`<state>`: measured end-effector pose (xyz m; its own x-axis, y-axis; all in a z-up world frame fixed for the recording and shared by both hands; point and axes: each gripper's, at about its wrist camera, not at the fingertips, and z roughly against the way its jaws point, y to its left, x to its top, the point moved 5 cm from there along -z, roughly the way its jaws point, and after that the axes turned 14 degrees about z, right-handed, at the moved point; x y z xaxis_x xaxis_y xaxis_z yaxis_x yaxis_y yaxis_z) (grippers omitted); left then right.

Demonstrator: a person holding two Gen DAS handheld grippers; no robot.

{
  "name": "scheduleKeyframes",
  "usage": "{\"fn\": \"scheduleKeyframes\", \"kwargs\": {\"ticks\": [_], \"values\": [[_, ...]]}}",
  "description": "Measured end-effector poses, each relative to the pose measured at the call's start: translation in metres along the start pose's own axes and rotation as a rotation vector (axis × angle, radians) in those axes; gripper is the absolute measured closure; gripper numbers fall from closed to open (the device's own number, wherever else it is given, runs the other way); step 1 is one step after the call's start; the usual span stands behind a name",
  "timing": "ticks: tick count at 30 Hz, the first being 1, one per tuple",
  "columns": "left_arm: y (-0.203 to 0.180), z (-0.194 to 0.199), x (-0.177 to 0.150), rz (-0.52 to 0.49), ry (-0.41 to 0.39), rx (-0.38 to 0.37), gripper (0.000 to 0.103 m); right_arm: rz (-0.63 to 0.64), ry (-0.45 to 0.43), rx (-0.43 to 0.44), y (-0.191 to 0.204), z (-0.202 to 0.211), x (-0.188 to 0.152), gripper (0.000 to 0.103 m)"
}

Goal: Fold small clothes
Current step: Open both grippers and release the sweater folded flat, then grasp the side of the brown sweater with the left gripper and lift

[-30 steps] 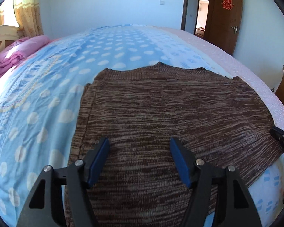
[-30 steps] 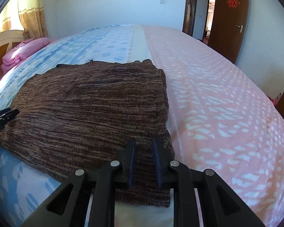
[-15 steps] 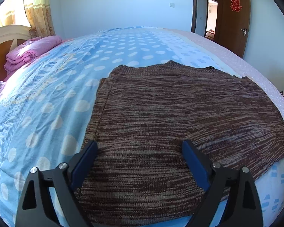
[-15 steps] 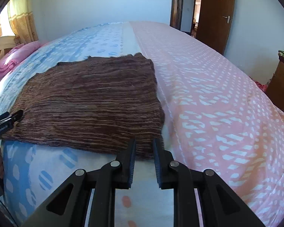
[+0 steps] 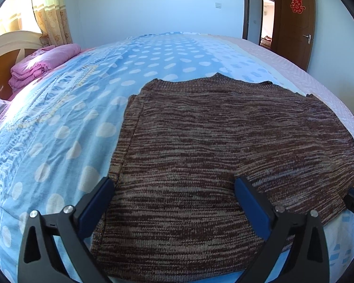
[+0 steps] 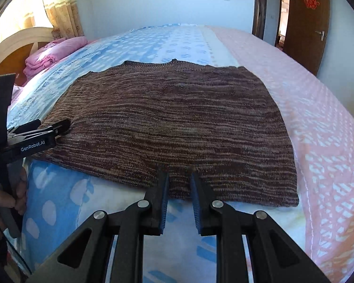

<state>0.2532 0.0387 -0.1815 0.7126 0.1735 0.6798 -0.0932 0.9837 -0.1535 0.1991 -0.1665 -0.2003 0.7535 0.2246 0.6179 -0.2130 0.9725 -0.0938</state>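
**A:** One brown-and-tan marled knit garment (image 5: 224, 146) is laid flat on the bed, folded into a rough rectangle, across the seam where the blue polka-dot cover (image 5: 82, 108) meets the pink patterned cover (image 6: 318, 118). What is shown of the grippers?

**B:** The left gripper (image 5: 174, 186) is seen spread wide above the near left part of the knit; its jaws have just been opening, the fabric lies under the gap, and nothing is pinched. The right gripper (image 6: 179, 176) is seen narrowed to a small gap over the near hem, a little right of the middle; no fabric is gripped between its blue pads (image 6: 164, 200).

**A:** What is given by one view only?

**B:** In the right wrist view, the left gripper is seen side-on at the knit's left edge, with white lettering on its body and a hand (image 6: 4, 198) below it. The knit's right edge and near right corner are fully shown there. In the left wrist view, only a dark tip of the right gripper is caught at the right border. A folded pink blanket (image 5: 42, 63), a wooden headboard (image 5: 2, 54), a patterned curtain (image 5: 49, 11) and a brown door (image 5: 295, 18) bearing a red paper ornament (image 5: 297, 4) are shown in both.
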Motion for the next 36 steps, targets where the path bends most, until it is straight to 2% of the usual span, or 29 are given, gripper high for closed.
{"fn": "scheduleKeyframes", "kwargs": {"ticks": [3,7,11,15,17,19,22,26,27,29,30,32,33,36], "values": [[0.0,0.0,0.0,0.002,0.0,-0.002,0.0,-0.014,0.017,0.001,0.001,0.005,0.003,0.084],[0.0,0.0,0.0,0.004,0.002,-0.003,0.0,-0.013,-0.064,0.013,0.013,0.014,0.026,0.084],[0.0,0.0,-0.001,0.01,0.004,-0.007,0.0,0.016,-0.129,0.082,0.045,0.006,0.059,0.084],[0.002,0.0,-0.001,0.028,0.012,-0.029,0.0,0.067,-0.106,0.131,0.073,-0.018,0.063,0.084],[0.007,0.003,0.0,0.056,0.015,-0.068,0.0,0.074,-0.068,0.14,0.08,-0.034,0.047,0.084],[0.016,0.006,0.004,0.114,0.021,-0.127,0.0,0.089,-0.133,0.136,0.081,-0.028,0.042,0.083],[0.032,0.007,0.014,0.215,0.065,-0.217,0.0,0.071,-0.142,0.169,0.078,-0.029,0.042,0.083],[0.055,0.006,0.044,0.325,0.047,-0.27,0.001,0.035,-0.166,0.214,0.072,-0.031,0.04,0.083],[0.057,0.004,0.051,0.331,0.044,-0.278,0.003,0.029,-0.169,0.222,0.072,-0.032,0.04,0.083],[0.057,-0.006,0.061,0.328,0.057,-0.277,0.013,0.022,-0.175,0.231,0.07,-0.031,0.037,0.082],[0.055,-0.014,0.063,0.319,0.081,-0.273,0.016,0.02,-0.178,0.236,0.07,-0.032,0.037,0.082],[0.05,-0.033,0.06,0.321,0.146,-0.274,0.03,0.017,-0.182,0.243,0.07,-0.031,0.036,0.082],[0.048,-0.041,0.056,0.333,0.184,-0.289,0.03,0.014,-0.184,0.248,0.07,-0.03,0.036,0.082],[0.042,-0.043,0.051,0.315,0.158,-0.277,0.03,0.004,-0.189,0.264,0.068,-0.031,0.036,0.081]]}}
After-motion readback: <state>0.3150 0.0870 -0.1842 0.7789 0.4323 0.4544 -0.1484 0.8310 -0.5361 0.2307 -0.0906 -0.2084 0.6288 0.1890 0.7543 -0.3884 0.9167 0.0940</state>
